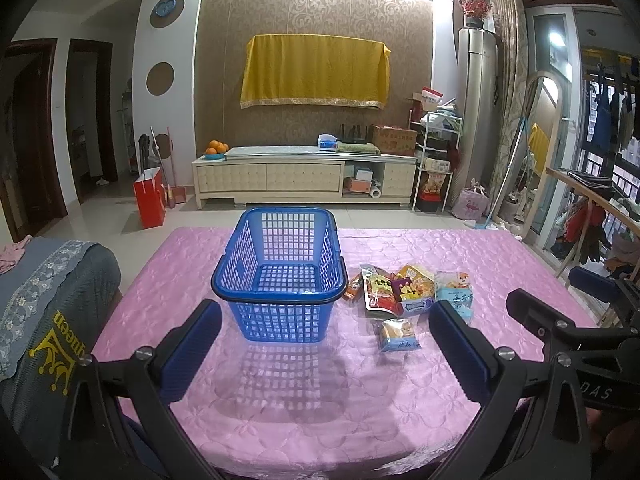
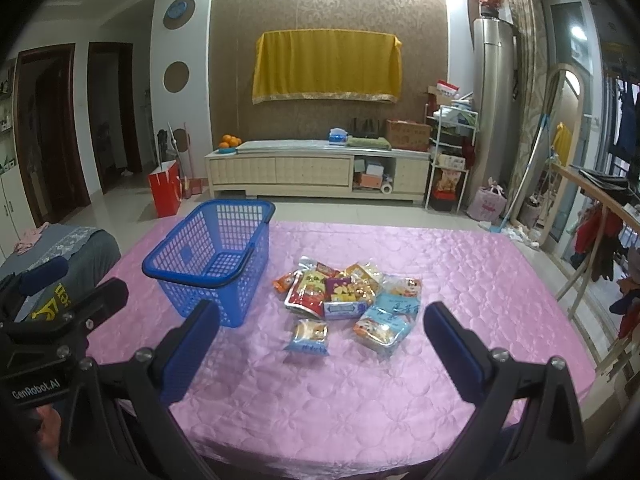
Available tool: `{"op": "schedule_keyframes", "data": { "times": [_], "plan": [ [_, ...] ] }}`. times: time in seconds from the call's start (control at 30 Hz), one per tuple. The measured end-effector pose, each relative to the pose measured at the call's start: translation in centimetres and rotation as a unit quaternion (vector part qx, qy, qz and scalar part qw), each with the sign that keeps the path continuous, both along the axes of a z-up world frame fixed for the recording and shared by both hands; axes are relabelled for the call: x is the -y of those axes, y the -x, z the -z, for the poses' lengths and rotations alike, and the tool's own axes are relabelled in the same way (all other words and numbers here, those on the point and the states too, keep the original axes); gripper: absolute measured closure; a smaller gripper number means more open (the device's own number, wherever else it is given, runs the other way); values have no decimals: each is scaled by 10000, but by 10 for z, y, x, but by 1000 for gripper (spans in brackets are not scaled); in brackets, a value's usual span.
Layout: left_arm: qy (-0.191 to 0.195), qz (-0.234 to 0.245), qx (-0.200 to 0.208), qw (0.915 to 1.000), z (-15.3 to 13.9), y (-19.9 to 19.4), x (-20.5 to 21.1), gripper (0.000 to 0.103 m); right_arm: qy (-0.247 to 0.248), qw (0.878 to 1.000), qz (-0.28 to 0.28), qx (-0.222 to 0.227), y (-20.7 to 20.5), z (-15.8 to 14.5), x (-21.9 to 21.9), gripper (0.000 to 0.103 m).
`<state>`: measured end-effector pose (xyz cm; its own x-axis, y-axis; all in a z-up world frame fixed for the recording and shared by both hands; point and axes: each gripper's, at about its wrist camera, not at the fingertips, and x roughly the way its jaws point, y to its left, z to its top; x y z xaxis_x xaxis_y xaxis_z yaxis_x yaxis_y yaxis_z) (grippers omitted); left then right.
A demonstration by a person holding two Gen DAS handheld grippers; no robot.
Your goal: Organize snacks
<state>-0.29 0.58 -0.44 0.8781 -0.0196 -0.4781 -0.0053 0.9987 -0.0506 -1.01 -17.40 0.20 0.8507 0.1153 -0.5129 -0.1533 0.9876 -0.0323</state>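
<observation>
Both tools are spread wide and holding nothing, hovering low over the pink-covered counter (image 2: 460, 264). Snack packets (image 2: 352, 300) sit piled just ahead of the right tool (image 2: 320, 344); the empty blue basket (image 1: 280, 272) is dead ahead of the left tool (image 1: 324, 344). I'd go for the loose packet (image 2: 308, 336) nearest first, pinching it across its width. Plenty of bare cloth all round, and the counter's edges are well off.

Bare cloth (image 2: 320, 400) before snacks (image 2: 348, 300), seemingly.
</observation>
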Motion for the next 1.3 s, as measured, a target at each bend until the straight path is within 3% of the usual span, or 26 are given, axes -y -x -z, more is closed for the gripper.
{"op": "schedule_keyframes", "data": {
  "times": [0.87, 1.3],
  "plan": [
    [33, 30, -4, 10000, -6, 1, 1, 1, 68, 9999, 16, 77, 2, -1, -3, 0],
    [87, 402, -239, 9989, -14, -39, 26, 1, 26, 9996, 11, 297, -17, -15, 25, 0]
  ]
}}
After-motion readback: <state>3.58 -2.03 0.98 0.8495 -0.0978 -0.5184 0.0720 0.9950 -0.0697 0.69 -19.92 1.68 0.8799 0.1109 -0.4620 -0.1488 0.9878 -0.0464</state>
